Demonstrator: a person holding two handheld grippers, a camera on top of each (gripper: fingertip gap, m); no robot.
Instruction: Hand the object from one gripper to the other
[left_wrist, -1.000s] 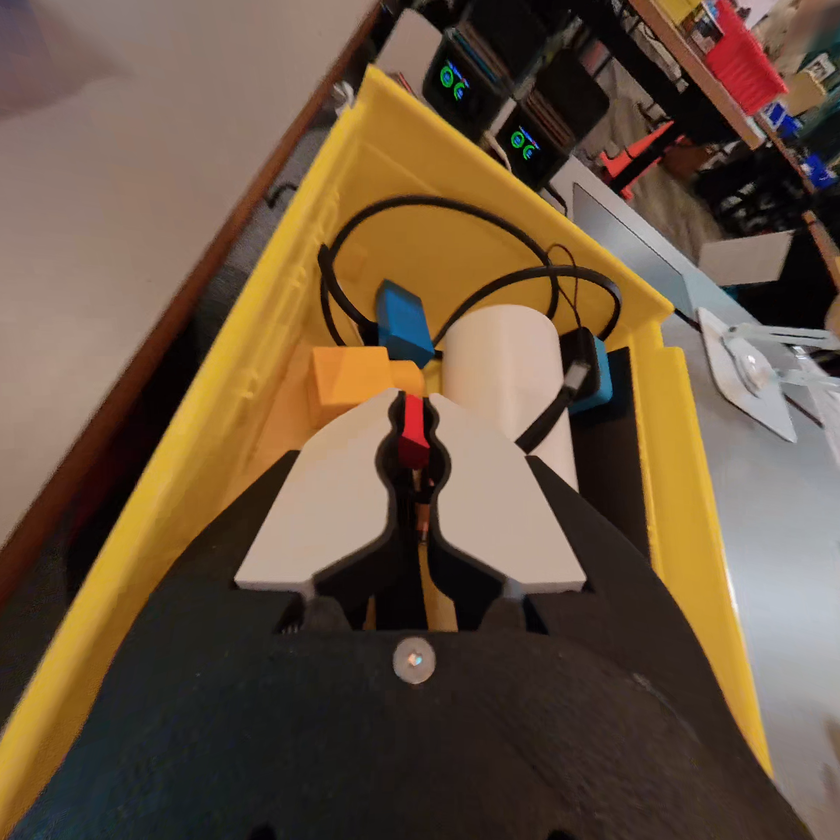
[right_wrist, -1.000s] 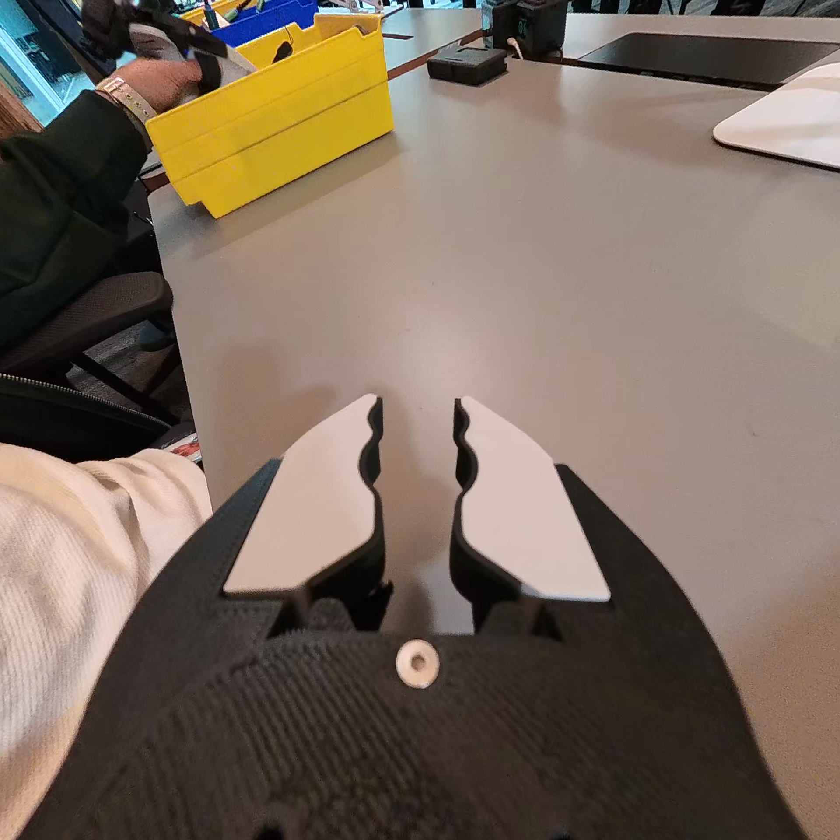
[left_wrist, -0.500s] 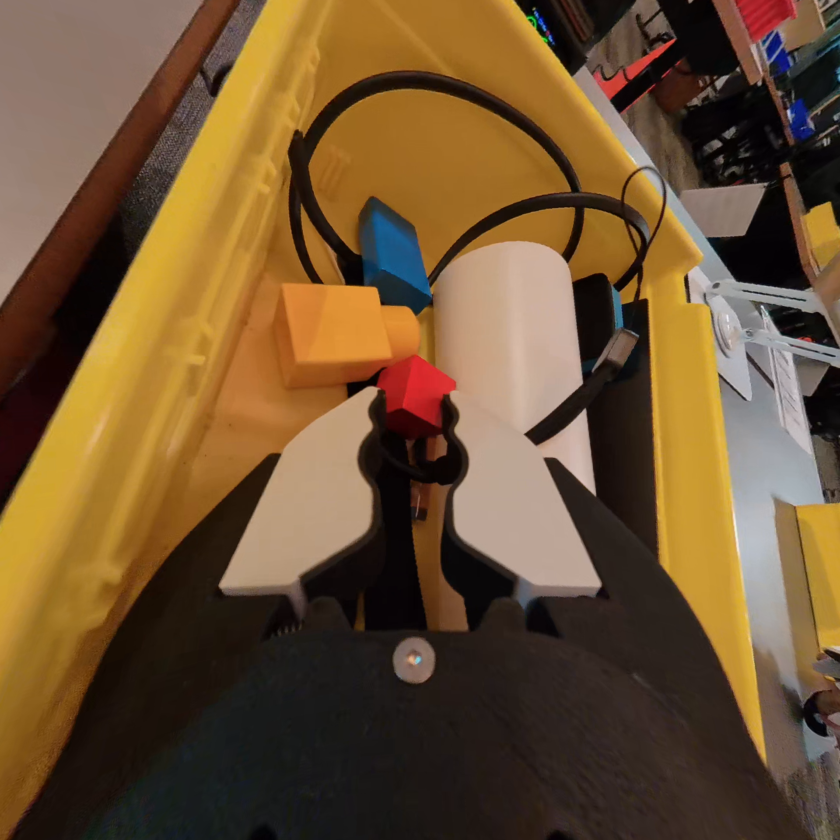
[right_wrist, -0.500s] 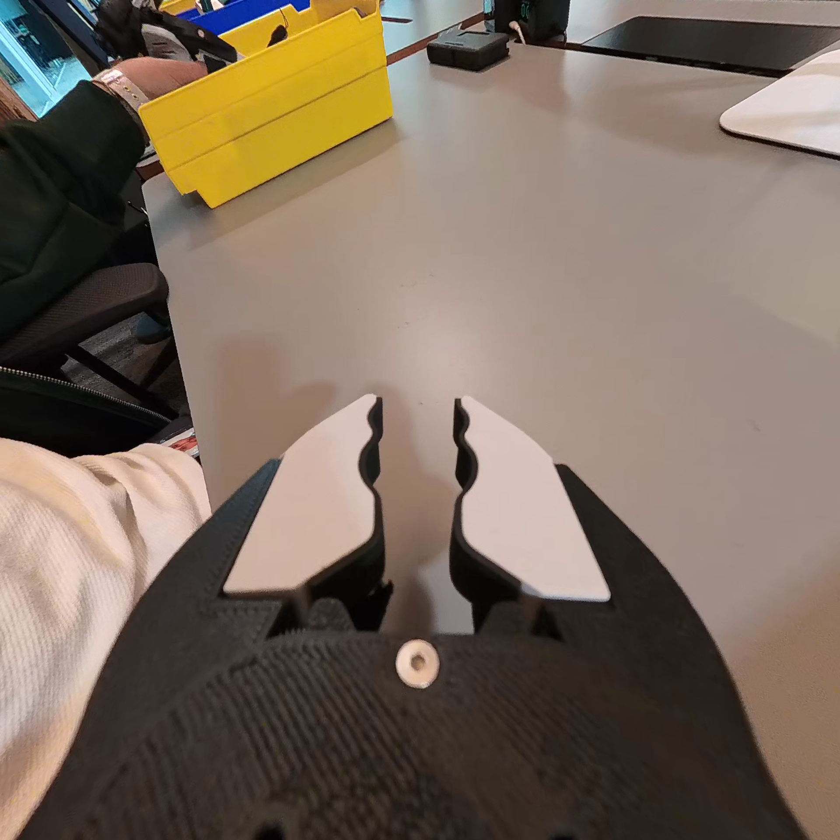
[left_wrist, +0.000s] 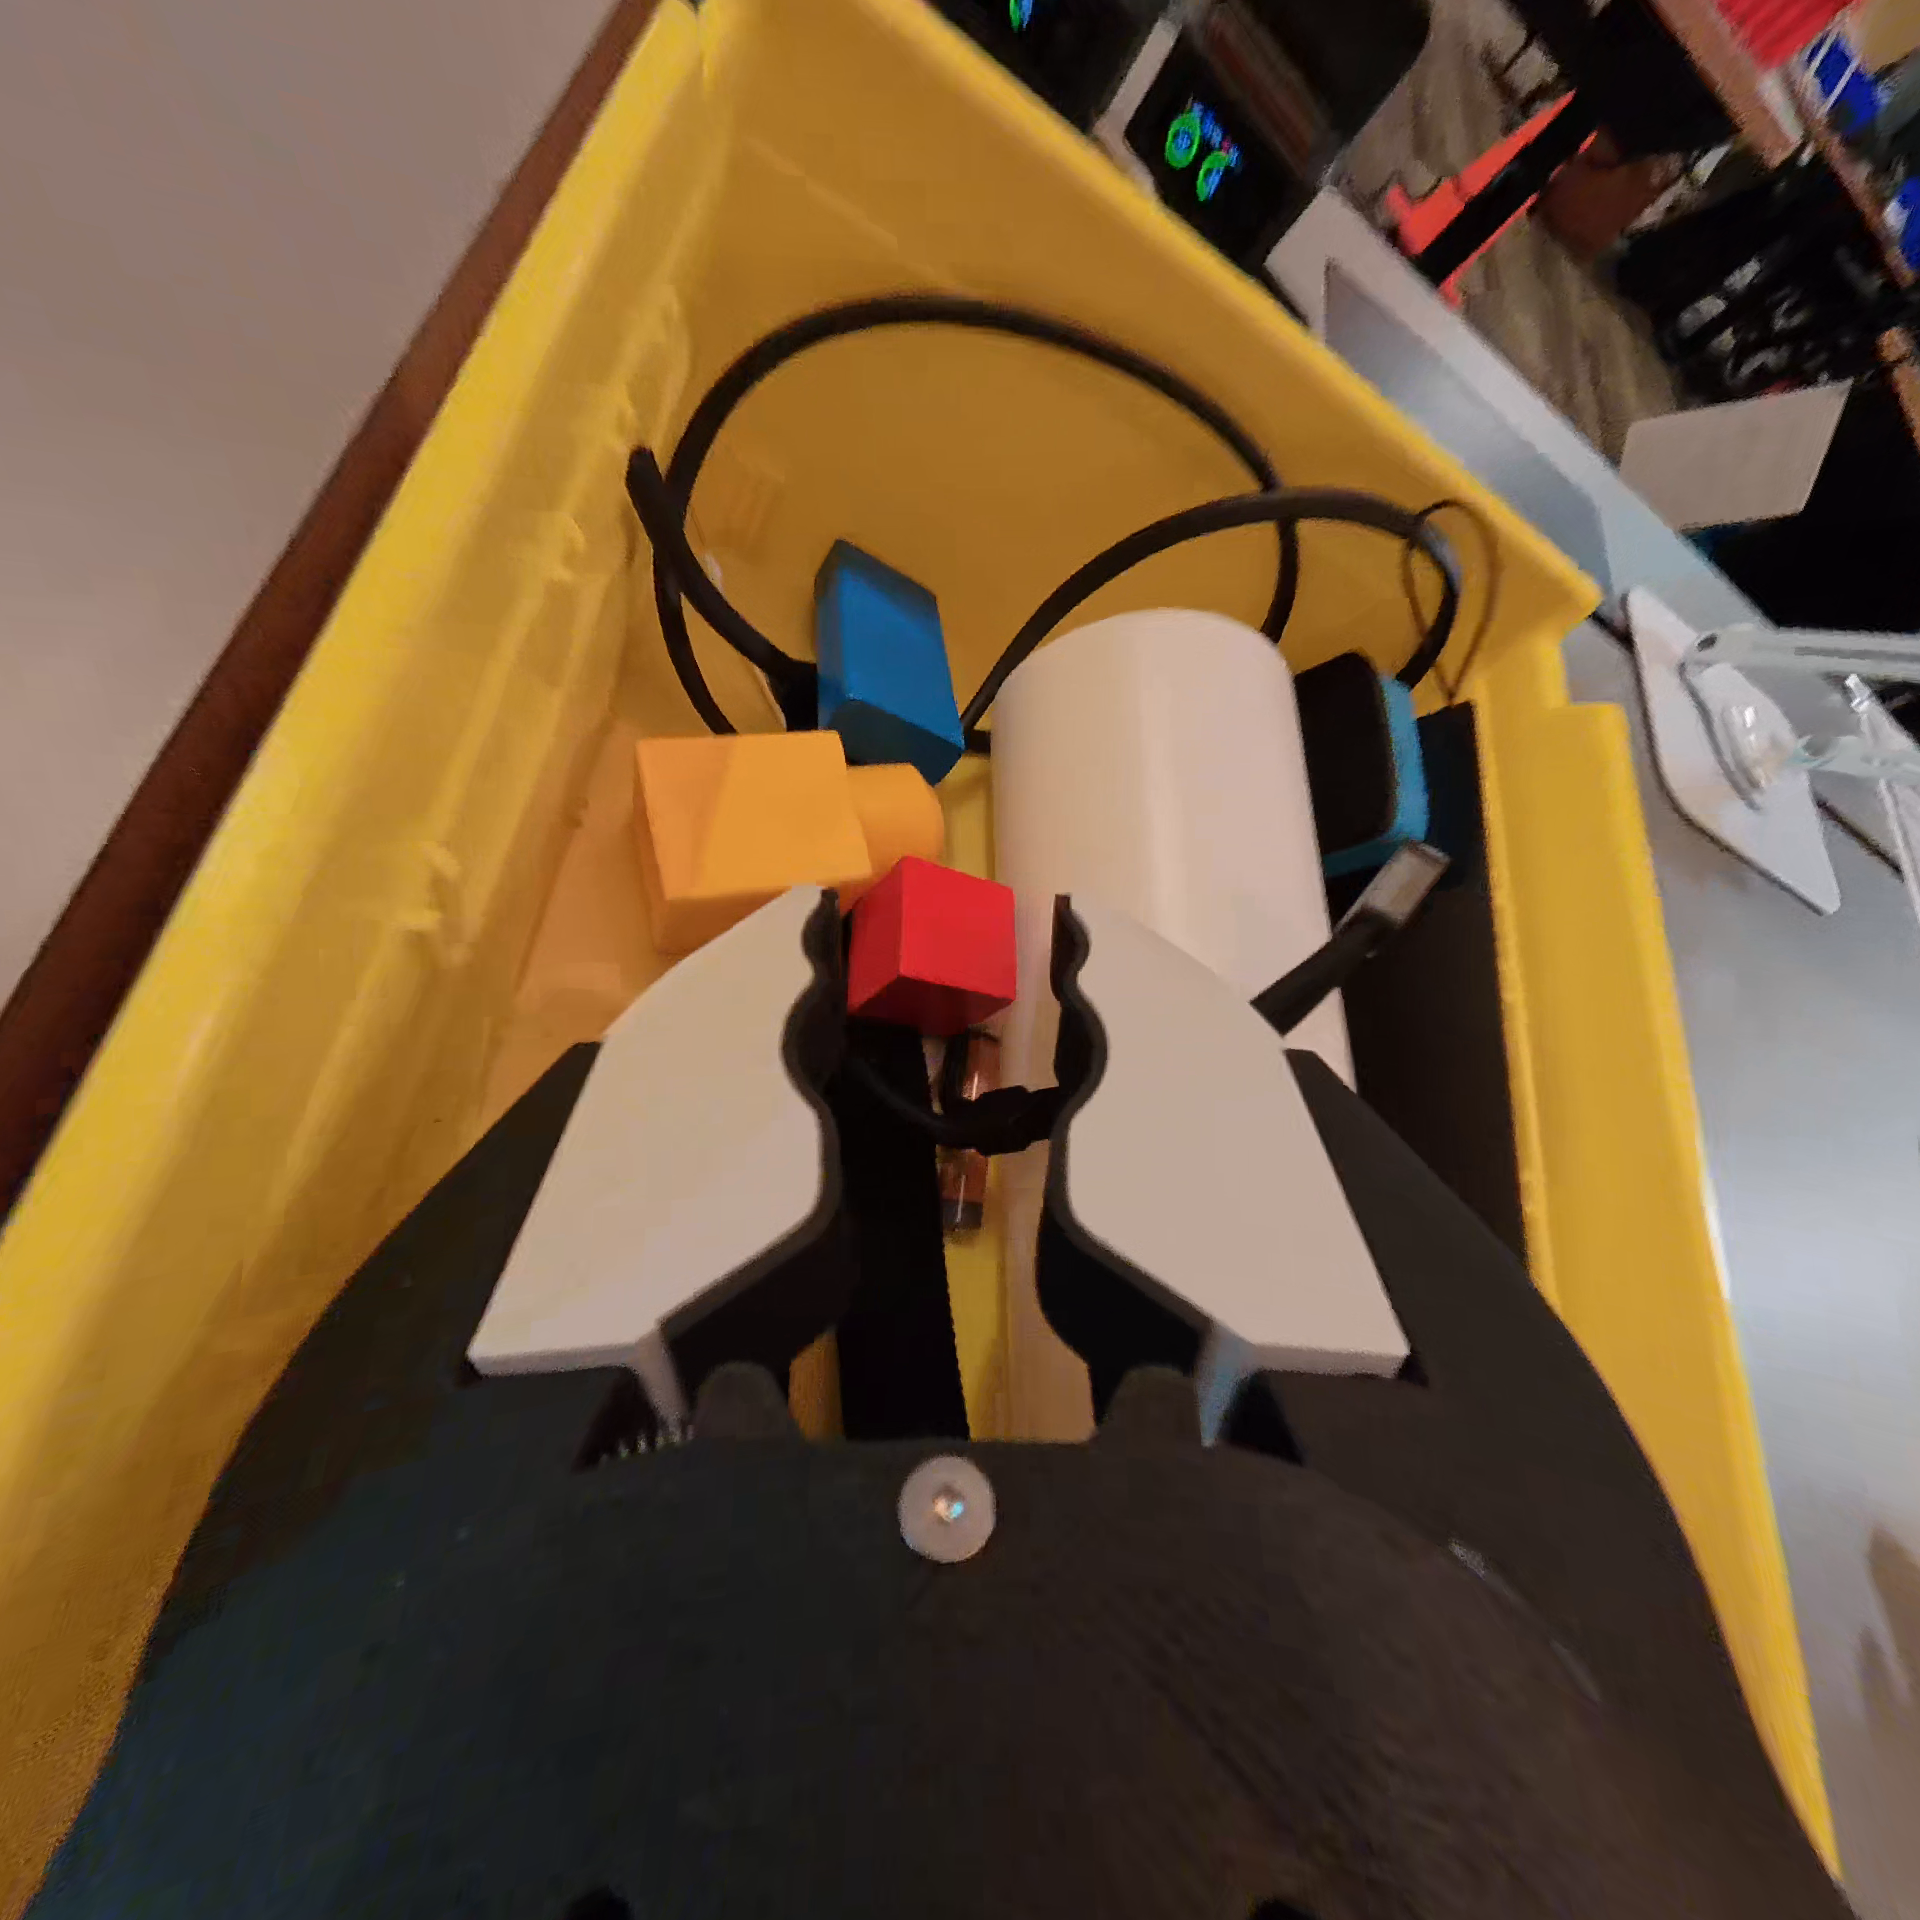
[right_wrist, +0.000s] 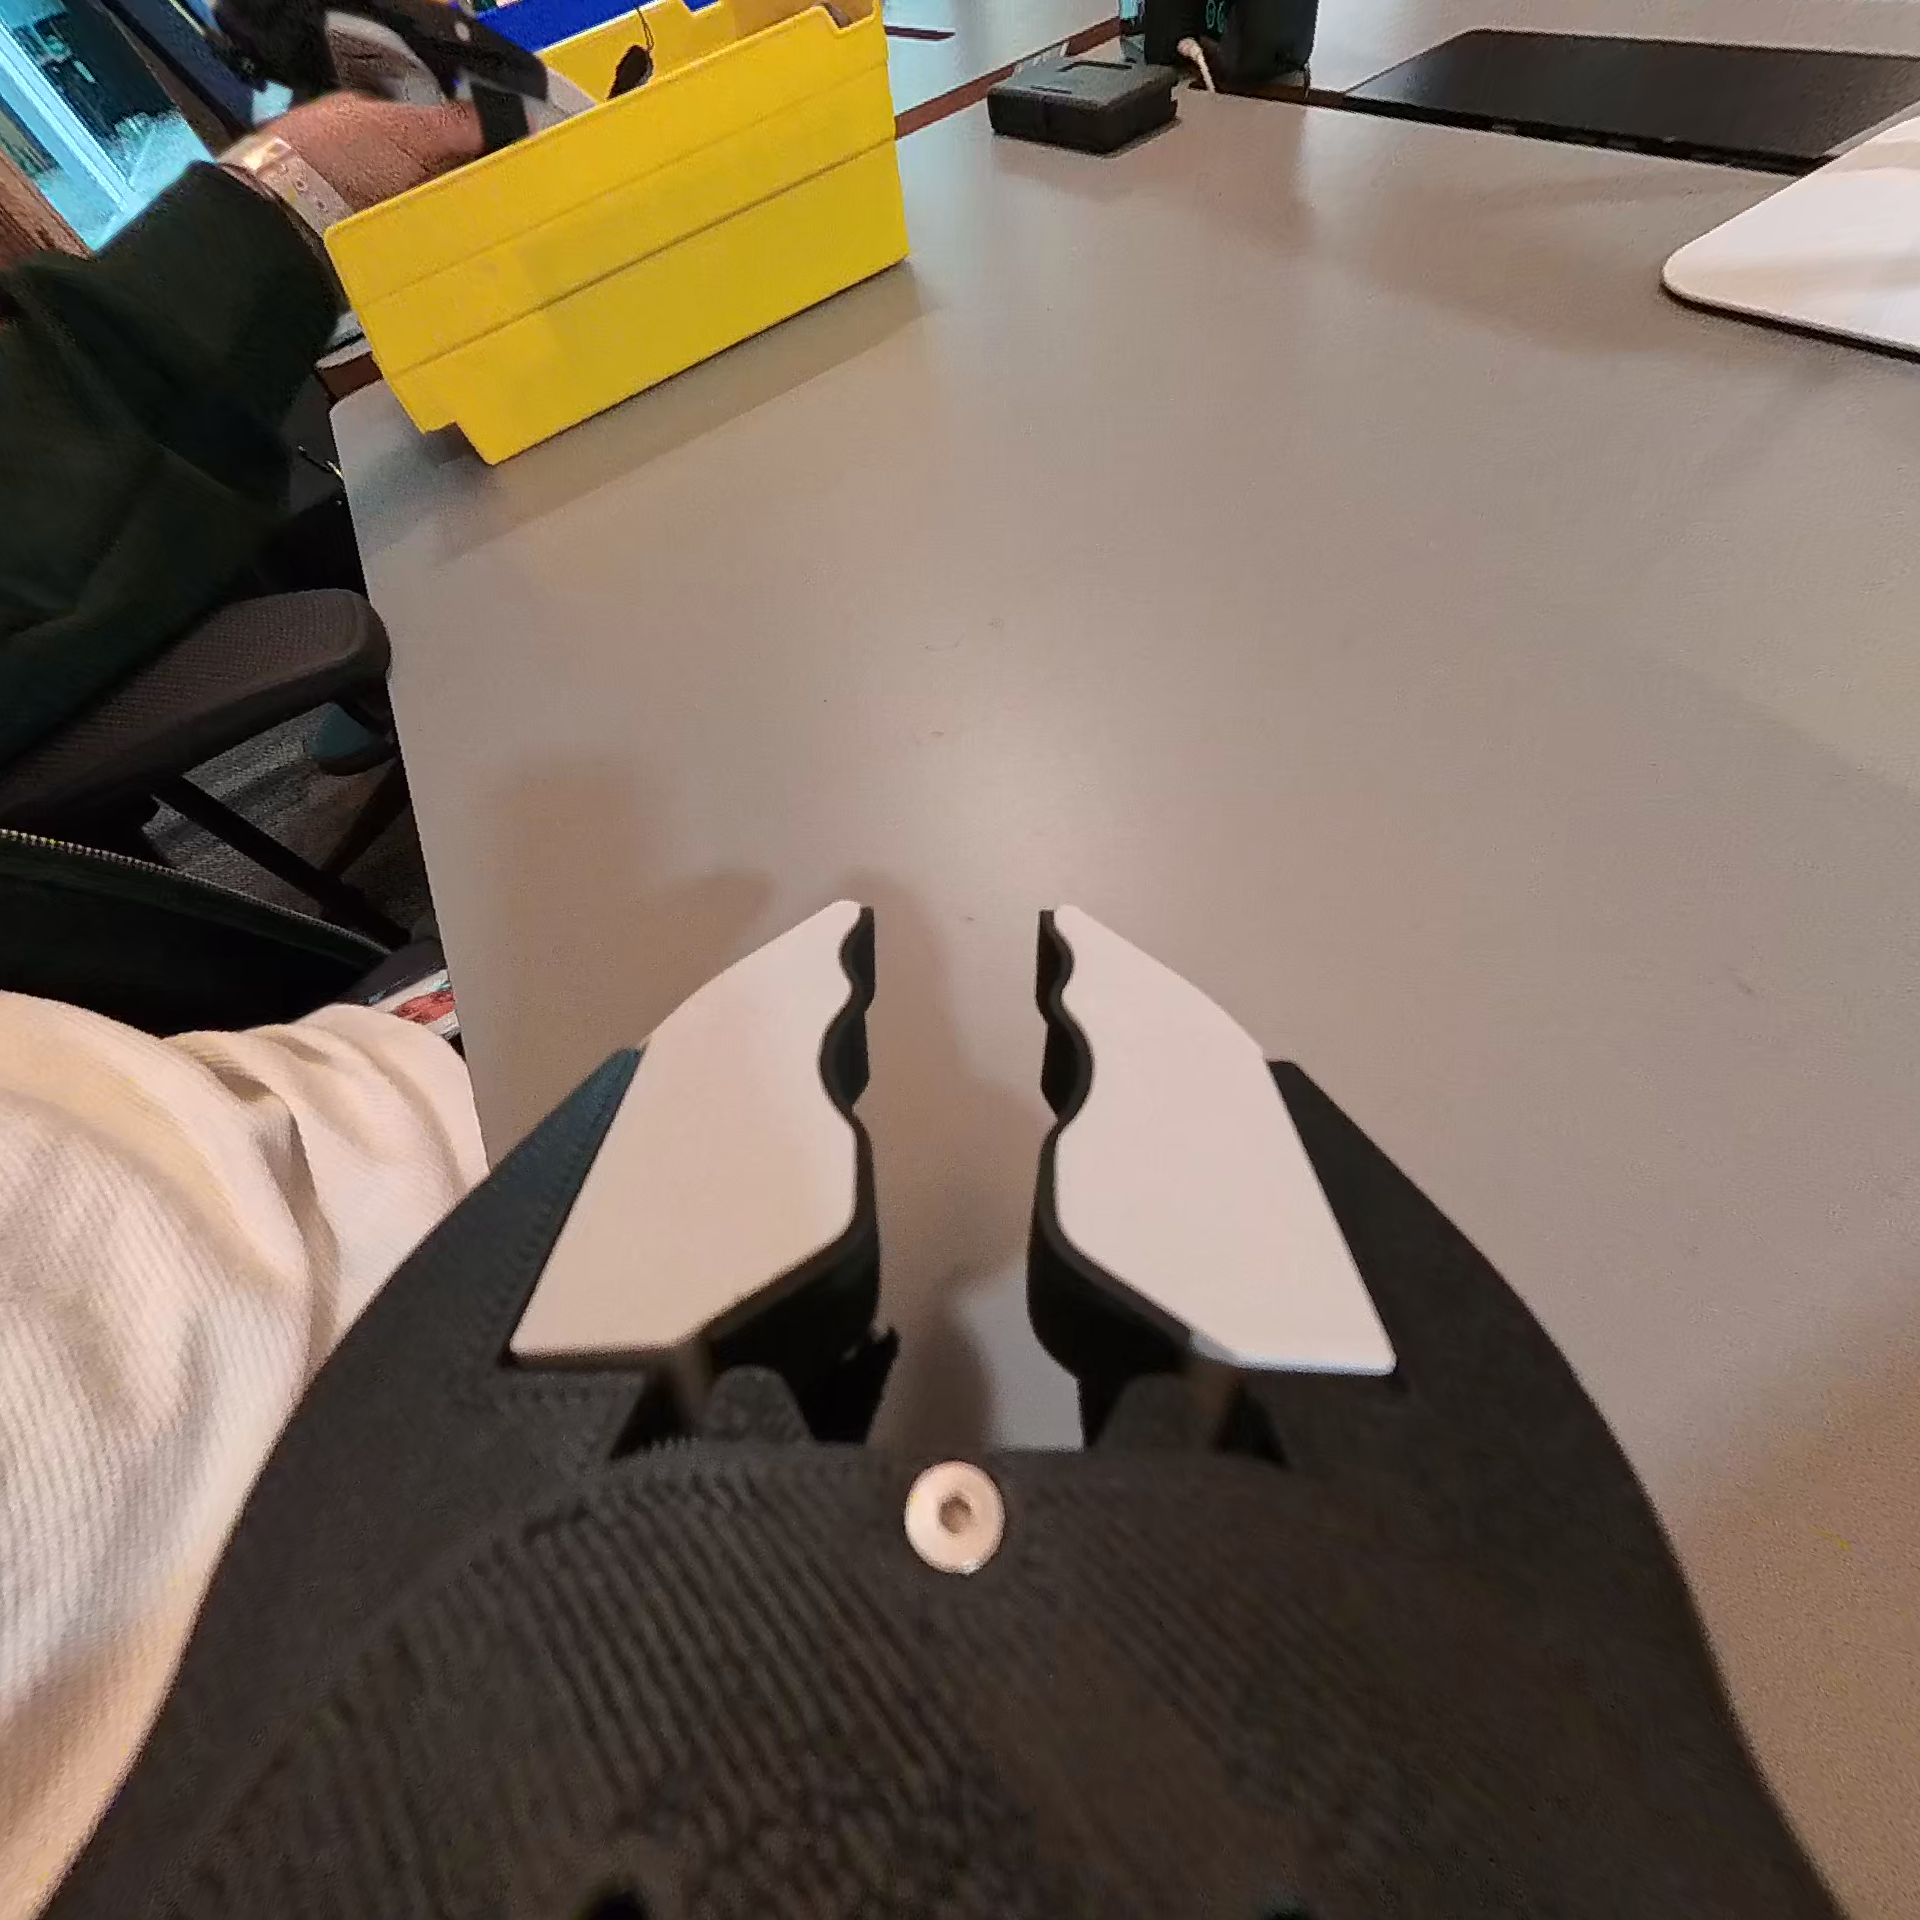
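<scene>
A large yellow plastic bin (left_wrist: 1049, 312) sits at the left end of a grey tabletop (right_wrist: 1299, 582), and inside it lie a white cylinder (left_wrist: 1153, 790), an orange plastic block (left_wrist: 743, 842), a blue plastic block (left_wrist: 883, 665) and looping black cables (left_wrist: 997, 322). The left gripper (left_wrist: 940, 914) reaches into the bin with its jaws spread; the small red cube (left_wrist: 930, 940) sits between the fingertips, close against the left one with a gap at the right one, so it is not clamped. The right gripper (right_wrist: 956, 920) hovers over bare tabletop, well apart from the bin, jaws parted and holding nothing.
</scene>
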